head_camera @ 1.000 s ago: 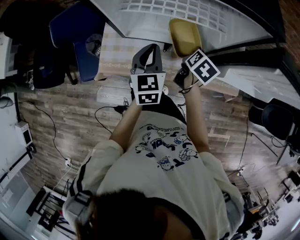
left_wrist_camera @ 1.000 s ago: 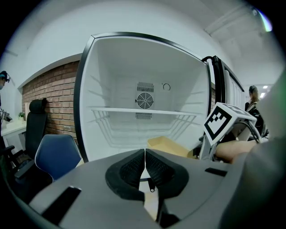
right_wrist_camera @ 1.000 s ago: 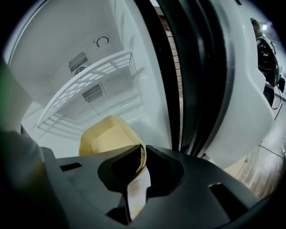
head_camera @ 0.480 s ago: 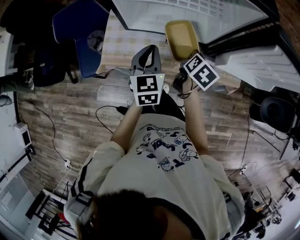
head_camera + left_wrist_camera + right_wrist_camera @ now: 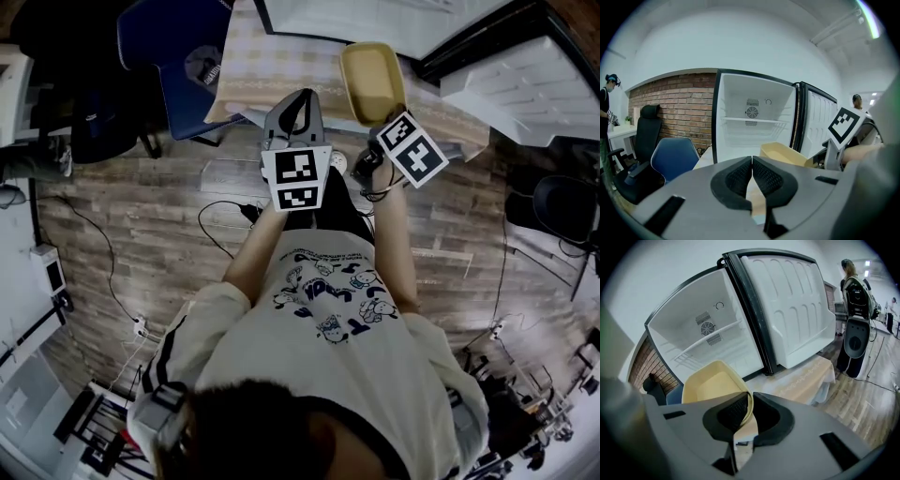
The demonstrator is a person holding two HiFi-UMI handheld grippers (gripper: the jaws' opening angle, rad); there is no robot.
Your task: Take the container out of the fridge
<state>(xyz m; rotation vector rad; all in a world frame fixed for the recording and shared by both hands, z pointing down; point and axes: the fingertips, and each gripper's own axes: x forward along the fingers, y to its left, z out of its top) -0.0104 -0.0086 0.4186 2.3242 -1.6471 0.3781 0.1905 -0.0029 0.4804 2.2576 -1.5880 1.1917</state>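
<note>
Over the last second the container [image 5: 373, 80] has drawn back from the fridge [image 5: 375, 17]. It was held against the white cavity then; now it hangs over the checked cloth of the counter [image 5: 272, 66], outside the frame of the opening. The taking-out therefore looks essentially done, and what remains is probably finding the tub a resting place. The right tool [image 5: 749, 404] is clamped on the container's near rim, with the thin wall pinched between its pads and the tub reaching away toward the fridge. The left tool [image 5: 752, 161] has its jaws pressed together on nothing and is held just left of the container. On the right the fridge door [image 5: 792, 301] stands swung open, its dark-edged hinge side not far beyond the tub. The counter's near edge lies below the tools, and a blue chair [image 5: 178, 56] stands at the counter's left corner. The freest room for moving is back toward the person.
</note>
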